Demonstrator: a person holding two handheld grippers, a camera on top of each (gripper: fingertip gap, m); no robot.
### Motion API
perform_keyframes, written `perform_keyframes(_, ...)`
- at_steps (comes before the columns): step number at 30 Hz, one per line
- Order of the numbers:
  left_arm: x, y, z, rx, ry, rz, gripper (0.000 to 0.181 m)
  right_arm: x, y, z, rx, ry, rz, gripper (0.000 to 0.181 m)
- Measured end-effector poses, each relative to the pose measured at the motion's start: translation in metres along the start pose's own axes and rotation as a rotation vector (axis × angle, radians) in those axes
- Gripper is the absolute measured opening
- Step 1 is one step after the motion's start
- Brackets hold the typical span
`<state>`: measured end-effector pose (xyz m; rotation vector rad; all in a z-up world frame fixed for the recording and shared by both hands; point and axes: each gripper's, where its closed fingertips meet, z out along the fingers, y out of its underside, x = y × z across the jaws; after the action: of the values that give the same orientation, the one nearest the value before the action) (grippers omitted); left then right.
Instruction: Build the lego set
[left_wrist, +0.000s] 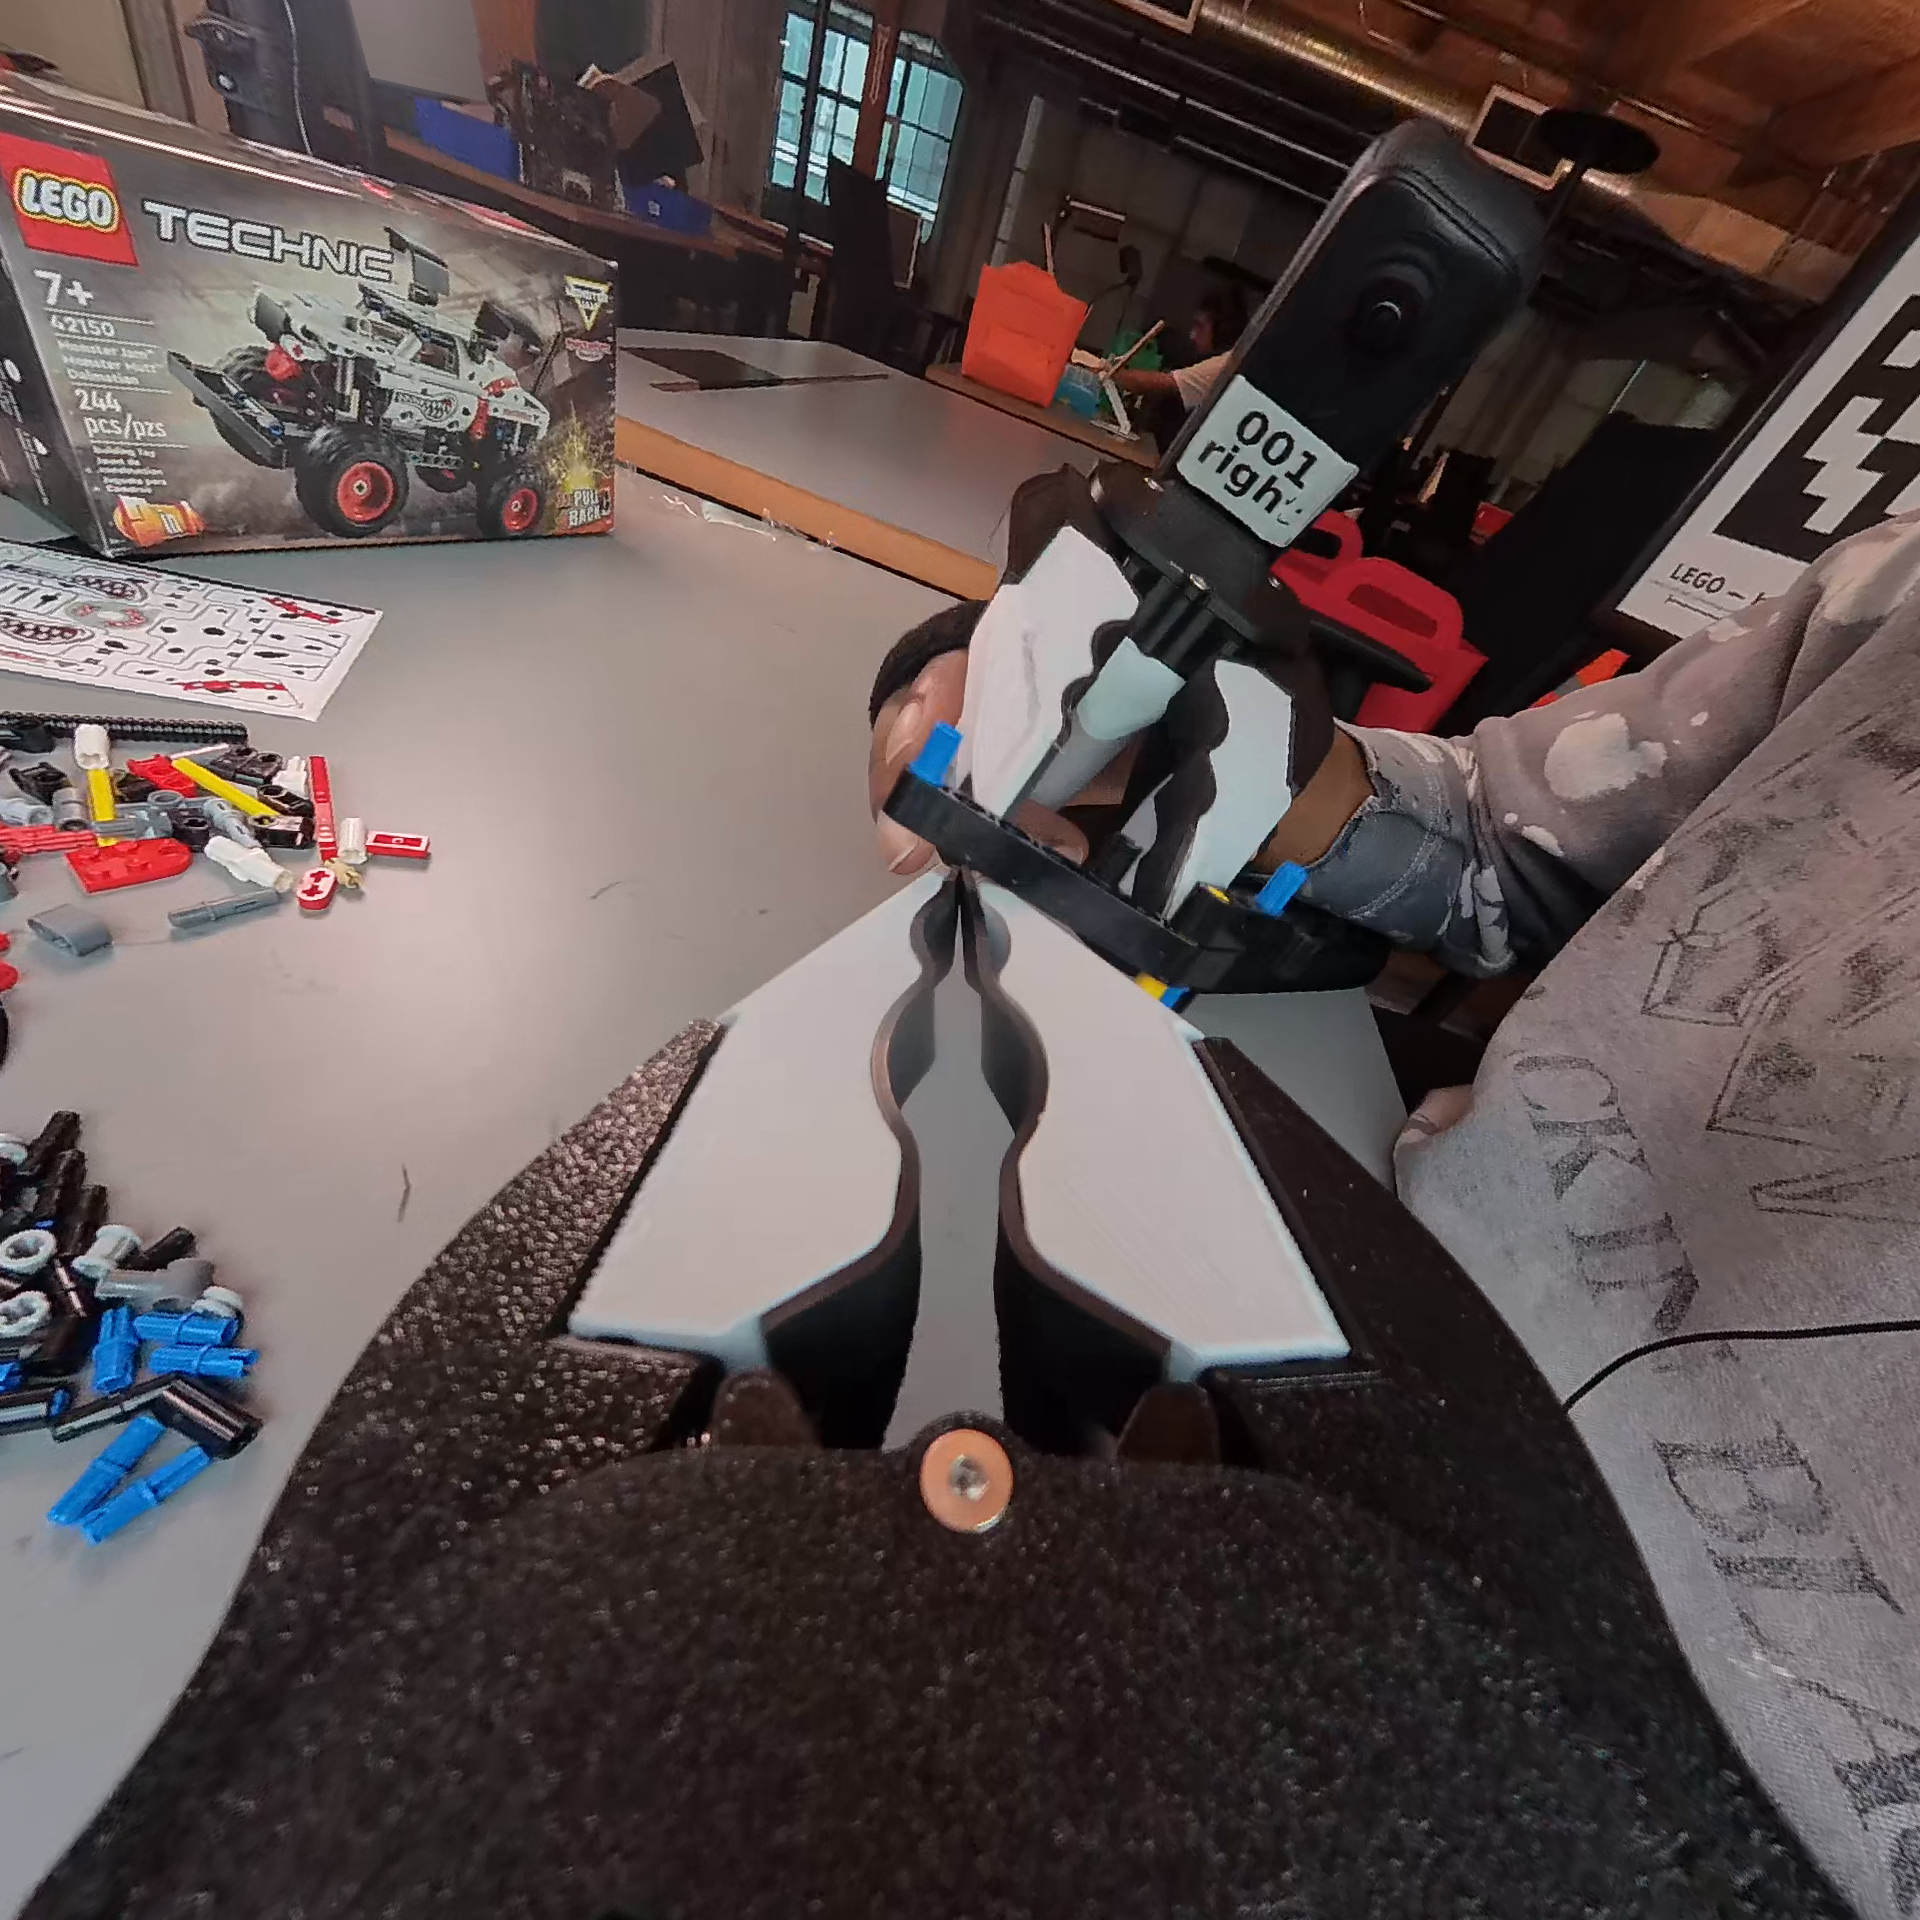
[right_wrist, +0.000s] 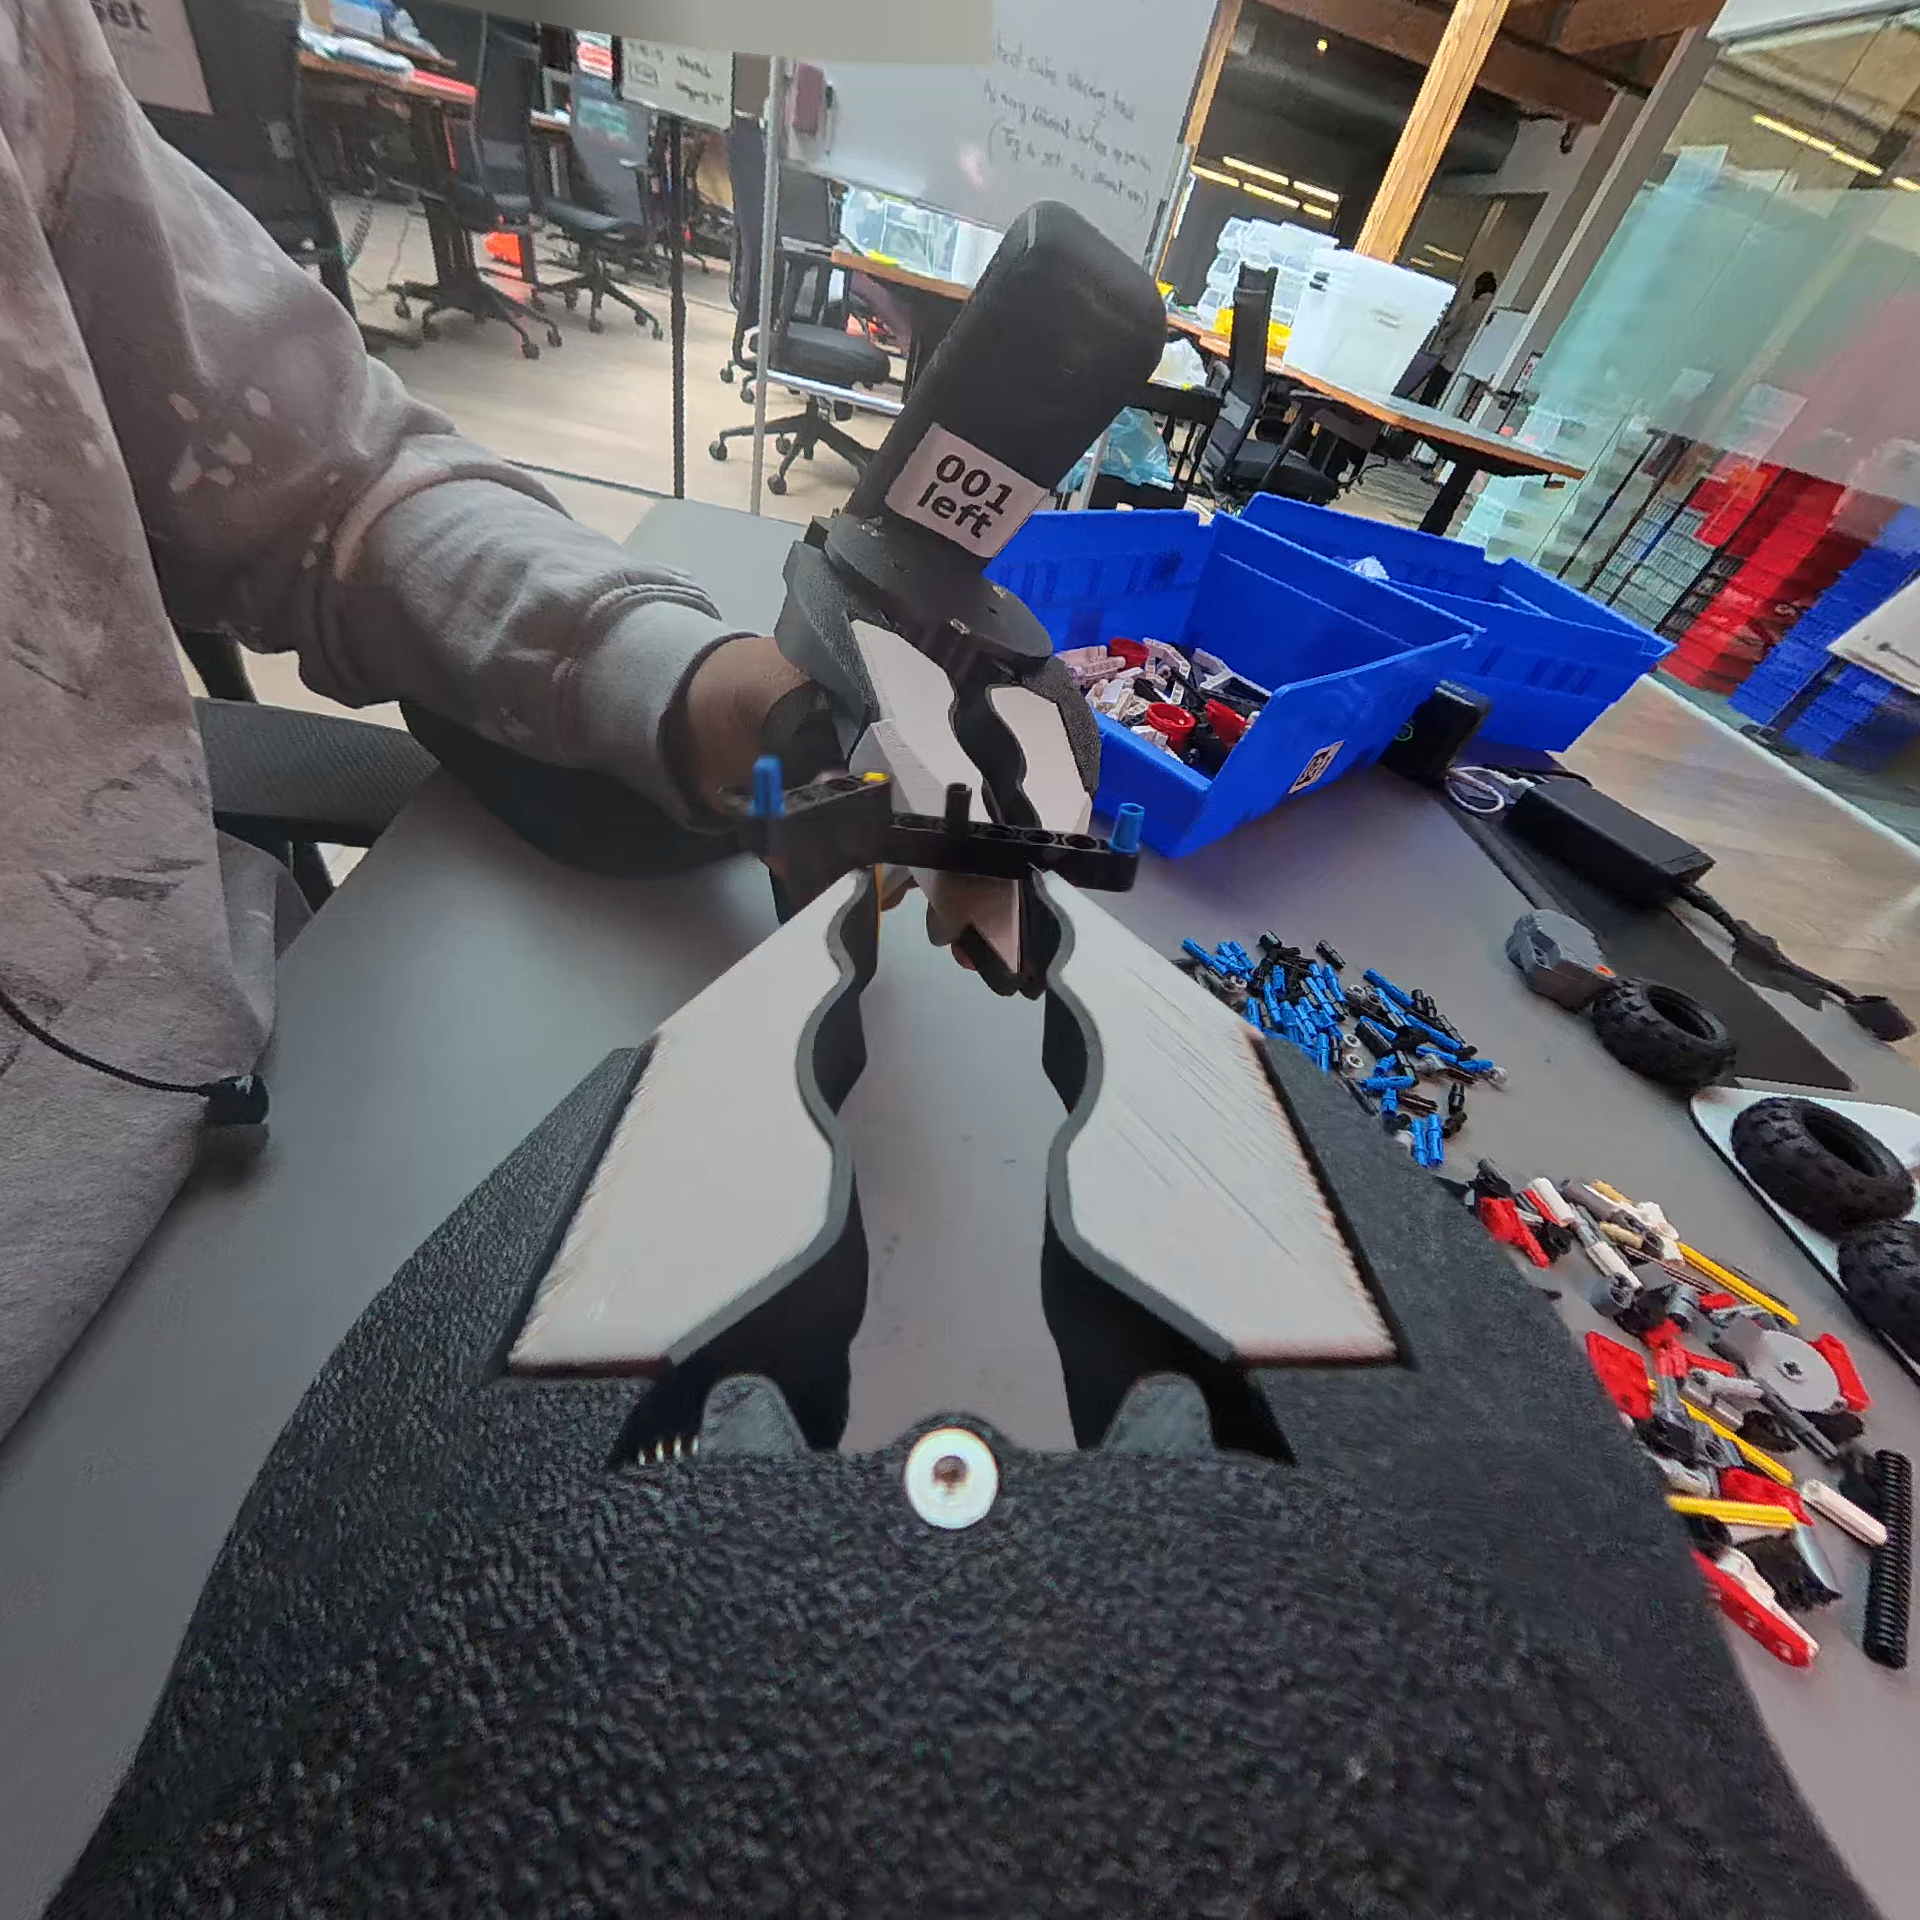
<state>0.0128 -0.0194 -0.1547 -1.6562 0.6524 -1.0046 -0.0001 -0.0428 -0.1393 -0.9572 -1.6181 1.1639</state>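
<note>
While the black beam assembly (left_wrist: 1049, 883) hangs above the grey surface (left_wrist: 623, 935) at the centre of the left wrist view, the left gripper (left_wrist: 961, 894) meets it from below, its jaws pressed nearly together at the tips, seemingly nipping a small black pin under the beam. Upper left sits the set's box (left_wrist: 301, 343), with a sticker sheet (left_wrist: 177, 634) and loose parts (left_wrist: 166, 821) beneath it. In the right wrist view the right gripper (right_wrist: 951, 894) has its jaws spread, clamped on the beam (right_wrist: 997, 836), which spans both tips at frame centre. Right of it lie a blue bin (right_wrist: 1299, 665) and tyres (right_wrist: 1818, 1164).
</note>
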Motion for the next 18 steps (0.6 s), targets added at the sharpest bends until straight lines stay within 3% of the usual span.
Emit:
perform_keyframes(4, -0.005, 0.006, 0.002, -0.036, -0.028, -0.071, 0.000, -0.002, 0.012, 0.006, -0.068, 0.021, -0.070, 0.033)
perform_keyframes(7, -0.010, 0.013, 0.005, -0.067, -0.046, -0.130, 0.000, 0.007, 0.019, 0.009, -0.098, 0.081, -0.082, 0.019)
perform_keyframes(10, -0.016, 0.017, 0.005, -0.083, -0.073, -0.157, 0.000, 0.010, 0.025, 0.010, -0.118, 0.093, -0.066, 0.019)
perform_keyframes(15, -0.023, 0.011, 0.000, -0.055, -0.101, -0.146, 0.000, 0.013, 0.019, 0.009, -0.081, 0.109, -0.052, 0.012)
perform_keyframes(18, -0.039, 0.000, -0.013, 0.000, -0.166, -0.134, 0.003, 0.003, 0.013, 0.007, -0.058, 0.043, -0.010, 0.017)
